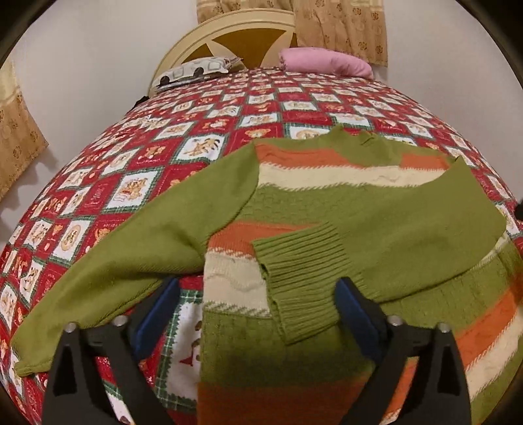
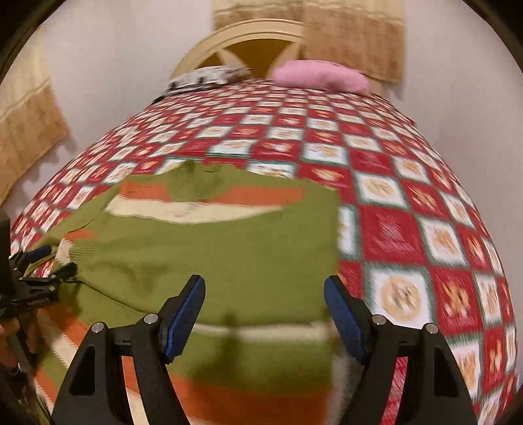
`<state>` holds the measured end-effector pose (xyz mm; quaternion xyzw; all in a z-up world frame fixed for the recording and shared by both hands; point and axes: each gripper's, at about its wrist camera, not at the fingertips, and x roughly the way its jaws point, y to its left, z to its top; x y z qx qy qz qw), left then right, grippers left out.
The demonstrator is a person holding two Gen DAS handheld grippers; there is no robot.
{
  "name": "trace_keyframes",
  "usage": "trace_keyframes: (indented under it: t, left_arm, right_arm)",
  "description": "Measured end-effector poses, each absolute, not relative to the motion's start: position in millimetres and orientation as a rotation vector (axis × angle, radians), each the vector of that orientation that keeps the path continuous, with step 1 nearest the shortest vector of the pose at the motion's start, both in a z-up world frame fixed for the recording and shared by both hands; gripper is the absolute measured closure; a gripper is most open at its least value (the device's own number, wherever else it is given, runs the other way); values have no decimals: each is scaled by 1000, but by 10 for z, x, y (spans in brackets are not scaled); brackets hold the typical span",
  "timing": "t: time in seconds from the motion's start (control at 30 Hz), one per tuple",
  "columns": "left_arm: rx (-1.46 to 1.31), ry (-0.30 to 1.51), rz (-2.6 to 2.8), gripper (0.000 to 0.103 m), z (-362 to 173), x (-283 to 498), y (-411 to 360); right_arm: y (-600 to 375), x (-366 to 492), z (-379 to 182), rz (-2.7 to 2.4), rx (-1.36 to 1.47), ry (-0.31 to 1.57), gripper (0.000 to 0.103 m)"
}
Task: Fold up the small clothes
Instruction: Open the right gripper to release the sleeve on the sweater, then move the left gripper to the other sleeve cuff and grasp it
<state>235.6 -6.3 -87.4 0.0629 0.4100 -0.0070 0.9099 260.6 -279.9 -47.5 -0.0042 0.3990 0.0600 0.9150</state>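
Observation:
A small green sweater (image 1: pixel 327 202) with orange and cream stripes lies flat on the bed. Its right sleeve is folded across the chest, with the ribbed cuff (image 1: pixel 300 278) near the middle. Its left sleeve (image 1: pixel 108 264) stretches out to the left. My left gripper (image 1: pixel 258 294) is open and empty, low over the lower body, with the cuff between its fingers. In the right wrist view the sweater (image 2: pixel 212 248) is blurred. My right gripper (image 2: pixel 264 294) is open and empty above the sweater's right side. The left gripper (image 2: pixel 49 261) shows at that view's left edge.
The bed has a red and white patterned quilt (image 1: pixel 196 130). A grey patterned pillow (image 1: pixel 196 70) and a pink pillow (image 1: pixel 323 62) lie by the cream headboard (image 1: pixel 228 36). Tan curtains (image 1: pixel 340 26) hang behind, and white walls stand on both sides.

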Motion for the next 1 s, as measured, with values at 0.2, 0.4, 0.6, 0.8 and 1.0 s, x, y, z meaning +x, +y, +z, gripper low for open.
trace_keyframes:
  t: [0.2, 0.4, 0.6, 0.8, 1.0]
  left_arm:
    - [120, 854, -14, 2, -937, 2318, -47]
    - [77, 850, -39, 2, -867, 2124, 135]
    - [49, 826, -24, 2, -751, 1907, 330]
    - [66, 828, 40, 2, -717, 1731, 642]
    - [70, 863, 193, 2, -862, 1505, 1273]
  right_arm:
    - [-2835, 2950, -1113, 91, 47, 1007, 27]
    - [-2694, 2706, -935, 34, -61, 982, 27]
    - [-2186, 2908, -646, 233, 40, 887, 27]
    - [-1784, 2877, -1117, 205, -104, 913, 27]
    - [-1914, 2722, -1133, 222, -58, 895, 26]
